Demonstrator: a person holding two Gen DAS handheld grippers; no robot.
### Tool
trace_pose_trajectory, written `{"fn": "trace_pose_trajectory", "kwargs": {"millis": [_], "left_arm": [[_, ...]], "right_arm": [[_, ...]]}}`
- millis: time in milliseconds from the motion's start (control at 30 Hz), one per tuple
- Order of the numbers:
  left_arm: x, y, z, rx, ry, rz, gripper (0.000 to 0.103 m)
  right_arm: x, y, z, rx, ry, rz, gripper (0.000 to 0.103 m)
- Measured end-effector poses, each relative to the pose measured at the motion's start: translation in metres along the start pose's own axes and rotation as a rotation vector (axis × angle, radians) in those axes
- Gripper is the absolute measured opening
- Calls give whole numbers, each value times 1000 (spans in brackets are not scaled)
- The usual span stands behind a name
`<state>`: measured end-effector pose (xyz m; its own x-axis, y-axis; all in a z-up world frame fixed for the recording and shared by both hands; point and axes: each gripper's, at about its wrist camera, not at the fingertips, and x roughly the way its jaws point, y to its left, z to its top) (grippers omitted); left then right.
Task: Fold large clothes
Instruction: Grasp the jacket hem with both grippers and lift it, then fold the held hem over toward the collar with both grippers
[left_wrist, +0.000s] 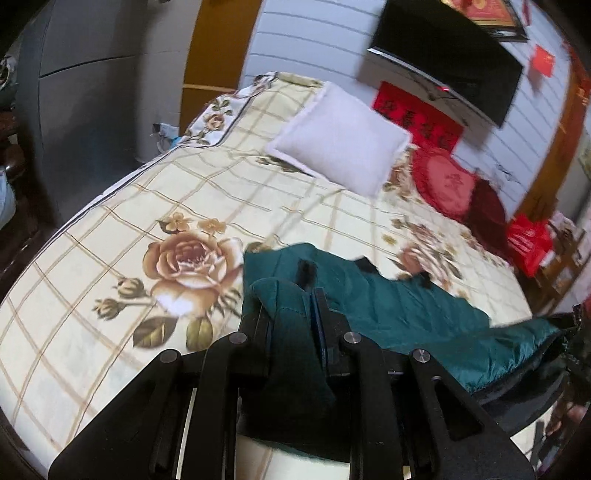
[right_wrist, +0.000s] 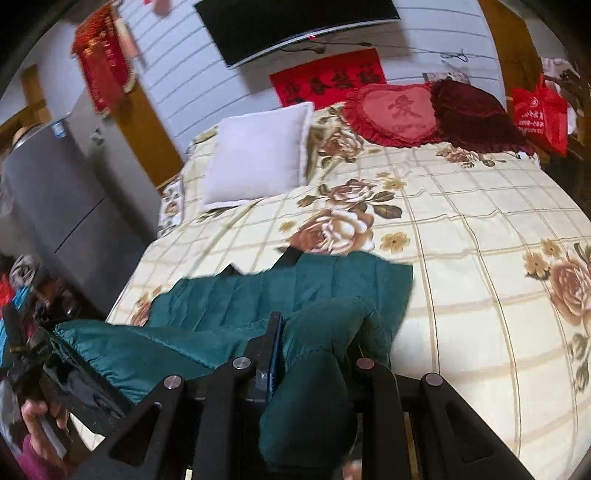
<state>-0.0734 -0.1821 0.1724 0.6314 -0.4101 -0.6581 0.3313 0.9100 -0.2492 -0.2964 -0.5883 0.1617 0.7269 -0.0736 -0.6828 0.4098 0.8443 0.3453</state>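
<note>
A dark green quilted garment (left_wrist: 406, 306) lies stretched across the near part of a floral bed cover (left_wrist: 110, 240). My left gripper (left_wrist: 291, 306) is shut on a bunched end of the garment, which bulges between its fingers. In the right wrist view the garment (right_wrist: 258, 295) spreads left from my right gripper (right_wrist: 317, 325), which is shut on its other bunched end. The left gripper and the hand holding it show at the far left of that view (right_wrist: 33, 354).
A white pillow (right_wrist: 255, 151) lies at the head of the bed, with a red heart cushion (right_wrist: 399, 110) and a dark red cushion (right_wrist: 476, 114) beside it. A TV (right_wrist: 291, 22) hangs on the wall. A grey cabinet (right_wrist: 55, 192) stands left of the bed.
</note>
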Motion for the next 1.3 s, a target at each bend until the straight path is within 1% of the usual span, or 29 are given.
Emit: {"fn": "trace_pose_trajectory", "kwargs": {"millis": [100, 200, 367, 467, 567, 667, 700, 767, 800, 833, 867, 967, 1000, 1033, 1100, 1167, 1200, 1267, 1300], "left_arm": [[32, 0, 11, -4, 3, 61, 17], [71, 4, 18, -19, 40, 84, 17], [117, -2, 16, -4, 75, 141, 17], [135, -3, 11, -2, 88, 160, 17], [141, -4, 8, -9, 89, 161, 17], [142, -2, 8, -26, 91, 143, 18], [141, -1, 8, -30, 93, 136, 18], [140, 0, 9, -37, 99, 120, 18], [140, 1, 9, -43, 102, 111, 19], [139, 1, 10, -48, 105, 104, 20], [138, 3, 11, -56, 112, 89, 22], [132, 11, 15, -96, 126, 32, 27], [128, 16, 17, -122, 131, -1, 29], [124, 19, 19, -143, 133, -29, 32], [116, 25, 21, -181, 133, -80, 38], [106, 34, 24, -232, 127, -139, 43], [101, 37, 24, -251, 118, -148, 44], [88, 46, 26, -290, 81, -150, 59], [78, 50, 26, -311, 49, -145, 62]], "right_arm": [[36, -10, 18, 32, 17, -54, 20], [72, -26, 28, 85, 48, -65, 20], [120, -43, 26, 127, 91, -103, 20], [137, -50, 19, 138, 105, -95, 22], [136, -54, 15, 144, 91, -57, 28], [127, -58, 17, 166, 96, -23, 33], [121, -58, 17, 172, 92, -13, 37], [105, -56, 19, 160, 69, 9, 48], [97, -54, 19, 152, 57, 14, 62], [85, -52, 18, 141, 32, 8, 80], [72, -49, 16, 130, -2, 1, 83], [38, -42, 9, 94, -75, 3, 83], [31, -40, 6, 79, -90, 5, 83], [23, -33, 1, 49, -108, 17, 83], [20, -17, -8, -17, -92, 48, 83], [32, 14, -18, -134, -30, 51, 83], [40, 29, -22, -188, -9, 43, 83], [57, 58, -26, -282, 13, 10, 83], [68, 74, -25, -313, 7, 0, 83]]}}
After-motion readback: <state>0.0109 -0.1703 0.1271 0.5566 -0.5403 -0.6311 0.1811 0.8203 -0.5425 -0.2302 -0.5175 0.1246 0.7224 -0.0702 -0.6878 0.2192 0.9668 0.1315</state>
